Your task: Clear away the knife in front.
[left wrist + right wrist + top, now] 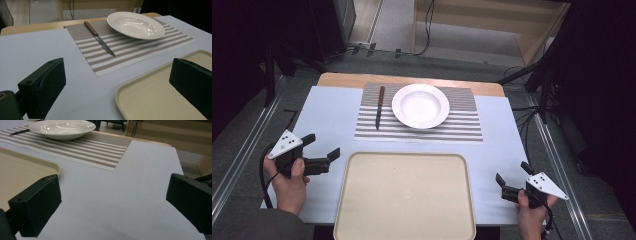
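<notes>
A white deep plate (420,105) sits on a striped placemat (462,125) at the far middle of the table. A knife (379,107) with a wooden handle lies on the mat left of the plate, blade toward me. A beige tray (404,155) lies bare at the near edge. My left gripper (323,145) hovers open left of the tray, with nothing between its jaws. My right gripper (513,172) is open right of the tray, also holding nothing. In the left gripper view the knife (100,38) and plate (136,23) lie ahead, beyond the open gripper (117,85).
The table top (327,110) is pale blue-white with a wooden strip along its far edge. Cables and dark stands flank the table on the floor. In the right gripper view, bare table (130,182) stretches between the tray (20,170) and the right edge.
</notes>
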The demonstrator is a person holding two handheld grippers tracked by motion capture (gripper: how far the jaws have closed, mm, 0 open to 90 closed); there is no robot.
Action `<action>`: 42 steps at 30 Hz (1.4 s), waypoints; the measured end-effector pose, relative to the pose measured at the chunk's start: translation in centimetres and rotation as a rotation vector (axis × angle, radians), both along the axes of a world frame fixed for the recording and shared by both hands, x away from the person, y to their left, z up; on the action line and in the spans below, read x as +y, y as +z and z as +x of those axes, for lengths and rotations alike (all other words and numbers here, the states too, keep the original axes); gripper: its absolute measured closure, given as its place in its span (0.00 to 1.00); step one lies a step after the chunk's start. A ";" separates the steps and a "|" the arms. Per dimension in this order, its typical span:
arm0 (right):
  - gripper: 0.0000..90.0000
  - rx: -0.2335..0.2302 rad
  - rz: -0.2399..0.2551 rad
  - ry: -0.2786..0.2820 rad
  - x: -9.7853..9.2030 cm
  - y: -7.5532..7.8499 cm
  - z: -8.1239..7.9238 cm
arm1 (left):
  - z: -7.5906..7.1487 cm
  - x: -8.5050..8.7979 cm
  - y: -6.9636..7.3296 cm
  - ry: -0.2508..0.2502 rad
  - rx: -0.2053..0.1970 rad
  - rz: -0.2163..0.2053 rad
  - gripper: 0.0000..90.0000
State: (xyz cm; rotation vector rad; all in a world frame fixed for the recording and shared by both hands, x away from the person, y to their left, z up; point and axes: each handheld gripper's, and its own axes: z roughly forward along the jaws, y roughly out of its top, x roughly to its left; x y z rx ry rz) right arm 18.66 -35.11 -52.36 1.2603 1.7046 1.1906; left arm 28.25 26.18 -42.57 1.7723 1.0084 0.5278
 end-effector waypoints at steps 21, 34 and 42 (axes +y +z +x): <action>0.00 -0.002 -0.002 0.007 0.0 0.0 0.0 | 6.3 -3.6 3.1 -0.050 0.024 0.021 0.00; 0.00 0.005 -0.034 0.009 0.4 0.0 0.0 | 11.8 -6.2 2.5 -0.067 0.108 0.026 0.00; 0.00 0.005 -0.012 0.007 0.3 0.0 0.0 | 15.2 -8.3 2.2 -0.026 0.167 0.083 0.07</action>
